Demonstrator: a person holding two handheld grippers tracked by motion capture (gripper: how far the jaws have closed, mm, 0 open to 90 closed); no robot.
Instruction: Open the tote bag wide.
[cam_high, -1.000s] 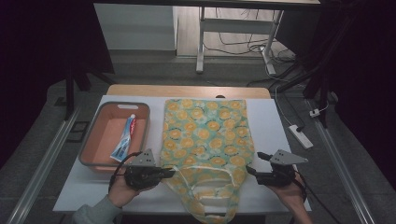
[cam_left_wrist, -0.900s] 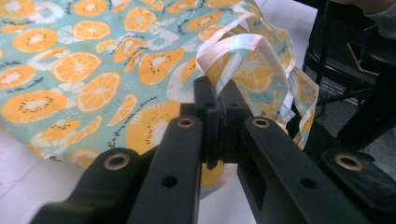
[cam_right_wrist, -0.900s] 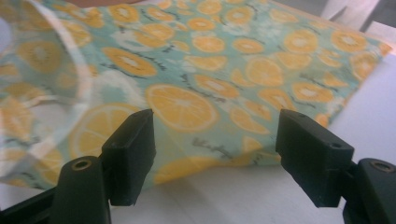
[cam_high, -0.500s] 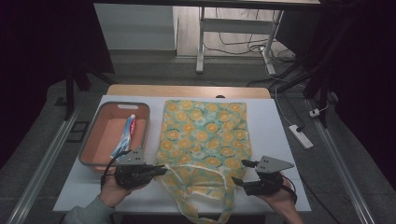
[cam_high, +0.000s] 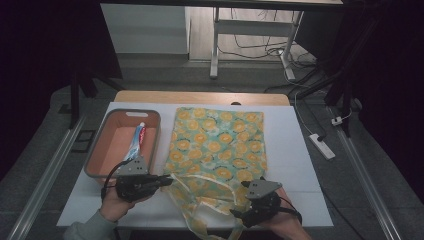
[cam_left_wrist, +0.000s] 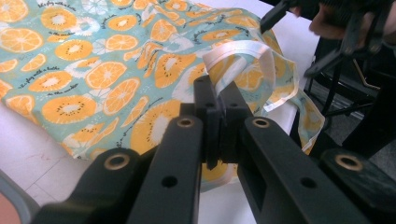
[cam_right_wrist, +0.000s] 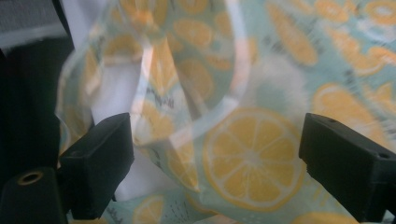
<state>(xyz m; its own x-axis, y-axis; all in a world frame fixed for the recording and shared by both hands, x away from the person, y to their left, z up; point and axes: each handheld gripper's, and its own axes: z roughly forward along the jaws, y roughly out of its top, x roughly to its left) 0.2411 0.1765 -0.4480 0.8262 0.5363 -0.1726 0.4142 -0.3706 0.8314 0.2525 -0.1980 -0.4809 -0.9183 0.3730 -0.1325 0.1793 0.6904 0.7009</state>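
Observation:
A cloth bag (cam_high: 217, 142) printed with orange slices on pale teal lies flat on the white table (cam_high: 295, 165). Its mouth and handles are bunched at the near edge. My left gripper (cam_high: 167, 179) is shut on the bag's mouth edge, and a white-trimmed handle (cam_left_wrist: 243, 58) loops up just behind its shut tips (cam_left_wrist: 217, 95). My right gripper (cam_high: 240, 212) sits at the near right corner of the bag. Its jaws have just been opening and now stand wide (cam_right_wrist: 217, 147). Bag fabric (cam_right_wrist: 252, 154) lies beyond them, and neither pad touches it.
A salmon tray (cam_high: 100, 150) with a toothpaste tube (cam_high: 137, 142) in it stands to the left of the bag. A white power strip (cam_high: 322, 146) lies on the floor at the right. Metal frame legs (cam_high: 215, 45) stand beyond the table's far wooden edge.
My right gripper has moved left and nearer, along the bag's near end, and its jaws have opened wider. The left gripper has shifted slightly left, still shut on the bag.

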